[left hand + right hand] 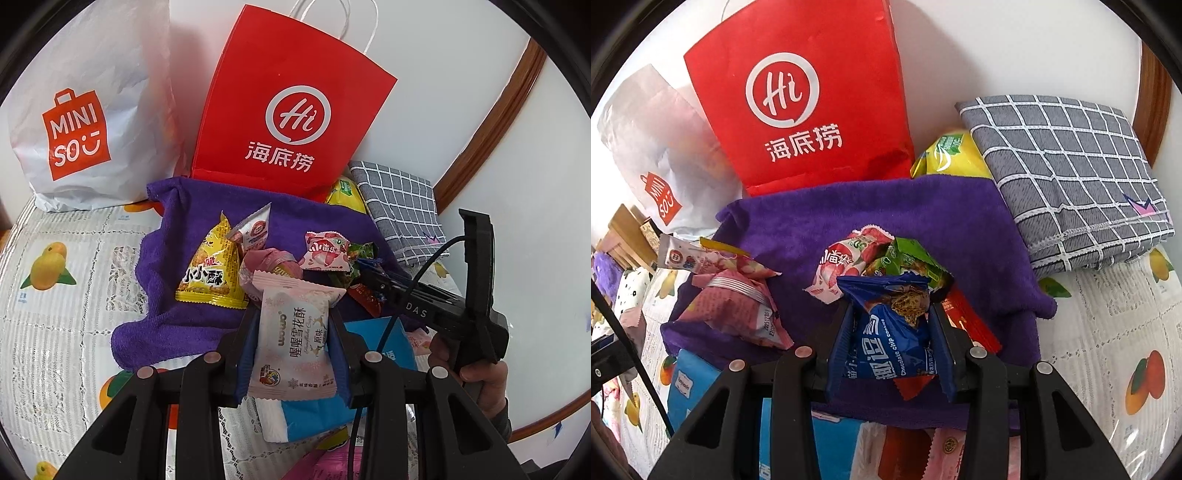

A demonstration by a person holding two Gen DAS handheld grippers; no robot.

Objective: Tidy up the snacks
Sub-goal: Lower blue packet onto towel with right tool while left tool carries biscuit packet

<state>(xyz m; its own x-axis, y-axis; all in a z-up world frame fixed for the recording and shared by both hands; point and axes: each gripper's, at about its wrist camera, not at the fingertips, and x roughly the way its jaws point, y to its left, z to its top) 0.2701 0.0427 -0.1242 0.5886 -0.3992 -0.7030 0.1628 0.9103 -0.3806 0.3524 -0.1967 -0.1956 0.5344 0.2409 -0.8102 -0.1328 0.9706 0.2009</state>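
My left gripper (pixel 293 328) is shut on a pale pink nougat packet (pixel 295 343), held above the purple towel (pixel 207 218). My right gripper (pixel 892 321) is shut on a blue chocolate chip cookie packet (pixel 890 339); in the left wrist view this gripper (pixel 373 280) reaches in from the right over the snack pile. On the towel lie a yellow triangular snack bag (pixel 212 273), a pink strawberry candy packet (pixel 838 269), a green packet (pixel 908 258), a pink pouch (pixel 738 310) and a red wrapper (pixel 971 321).
A red paper bag (pixel 809 96) and a white Miniso bag (pixel 85 110) stand at the back by the wall. A folded grey checked cloth (pixel 1067 166) and a yellow bag (pixel 949 155) lie back right. A blue box (pixel 690 387) sits near left on the fruit-print tablecloth (pixel 1108 332).
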